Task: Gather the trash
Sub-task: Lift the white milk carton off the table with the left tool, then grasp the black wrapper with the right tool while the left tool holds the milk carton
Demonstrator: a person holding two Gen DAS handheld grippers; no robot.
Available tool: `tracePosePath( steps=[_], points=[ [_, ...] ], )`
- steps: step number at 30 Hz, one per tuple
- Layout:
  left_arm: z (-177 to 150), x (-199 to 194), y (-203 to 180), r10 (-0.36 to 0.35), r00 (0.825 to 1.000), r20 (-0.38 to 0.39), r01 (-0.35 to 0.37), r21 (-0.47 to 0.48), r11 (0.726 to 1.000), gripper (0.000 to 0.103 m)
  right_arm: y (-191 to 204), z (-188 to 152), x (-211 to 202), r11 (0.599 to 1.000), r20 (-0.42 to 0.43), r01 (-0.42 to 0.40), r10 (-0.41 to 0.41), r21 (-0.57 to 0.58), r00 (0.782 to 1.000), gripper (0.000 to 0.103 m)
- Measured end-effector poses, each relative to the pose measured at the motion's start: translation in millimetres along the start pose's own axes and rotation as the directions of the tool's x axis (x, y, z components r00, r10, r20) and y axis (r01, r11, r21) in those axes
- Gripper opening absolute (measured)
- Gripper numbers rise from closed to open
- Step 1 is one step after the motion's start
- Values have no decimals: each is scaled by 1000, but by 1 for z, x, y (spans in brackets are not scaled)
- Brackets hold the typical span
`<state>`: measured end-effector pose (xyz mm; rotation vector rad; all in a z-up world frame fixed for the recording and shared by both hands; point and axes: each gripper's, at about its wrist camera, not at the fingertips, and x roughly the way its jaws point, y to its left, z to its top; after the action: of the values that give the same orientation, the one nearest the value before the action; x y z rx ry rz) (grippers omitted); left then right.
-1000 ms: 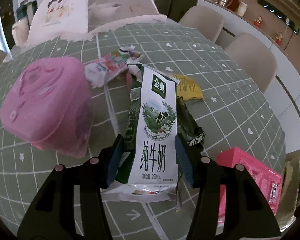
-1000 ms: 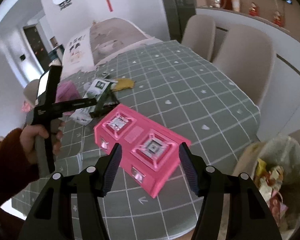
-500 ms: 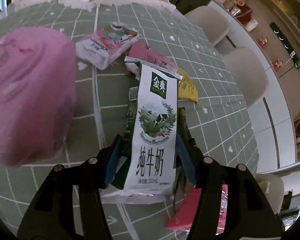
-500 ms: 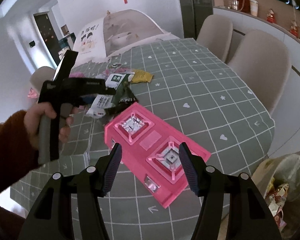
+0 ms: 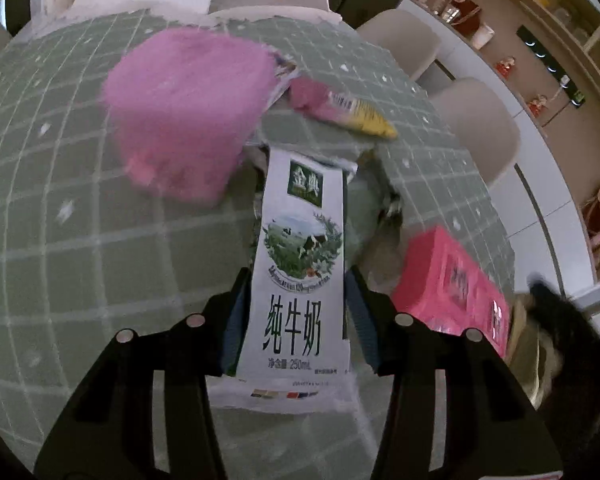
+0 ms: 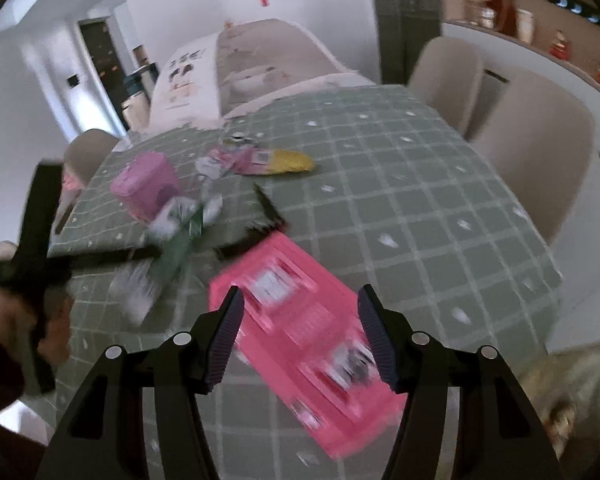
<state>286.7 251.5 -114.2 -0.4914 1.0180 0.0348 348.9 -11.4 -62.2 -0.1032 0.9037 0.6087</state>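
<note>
My left gripper (image 5: 298,312) is shut on a white and green milk carton (image 5: 300,280) and holds it above the green checked tablecloth (image 5: 80,240). The carton also shows, blurred, in the right wrist view (image 6: 172,240), held by the left gripper (image 6: 220,248). My right gripper (image 6: 300,328) is open and empty, with a flat pink box (image 6: 312,320) lying on the table below and between its fingers. The pink box also shows in the left wrist view (image 5: 452,280).
A pink lidded container (image 5: 188,112) and pink and yellow wrappers (image 5: 340,108) lie further back on the table. A trash bag (image 6: 572,400) sits off the table's edge at lower right. Beige chairs (image 6: 540,152) stand along the right side.
My left gripper has lifted the milk carton off the table and swung it right, towards the pink box. My right gripper has moved closer over the pink box.
</note>
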Motion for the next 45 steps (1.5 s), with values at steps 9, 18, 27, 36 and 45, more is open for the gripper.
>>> tracePosePath(
  steps=[9, 18, 27, 36, 45],
  points=[
    [-35, -28, 43, -2, 1000, 29, 4, -60, 998, 30, 40, 43, 96, 995, -76, 98, -95, 28, 993, 56],
    [-41, -55, 61, -55, 994, 97, 56, -5, 998, 40, 49, 54, 144, 984, -166, 179, -174, 15, 971, 50],
    [-40, -46, 62, -89, 992, 88, 90, -8, 996, 42, 49, 57, 140, 987, -128, 157, -160, -30, 979, 18],
    [-32, -31, 28, -25, 996, 82, 19, 78, 997, 47, 50, 57, 73, 994, 16, 108, -107, -1, 994, 16],
    [-15, 1, -14, 115, 992, 44, -121, 181, 976, 53, 33, 41, 7, 994, 112, 104, -108, 45, 988, 15]
  ],
)
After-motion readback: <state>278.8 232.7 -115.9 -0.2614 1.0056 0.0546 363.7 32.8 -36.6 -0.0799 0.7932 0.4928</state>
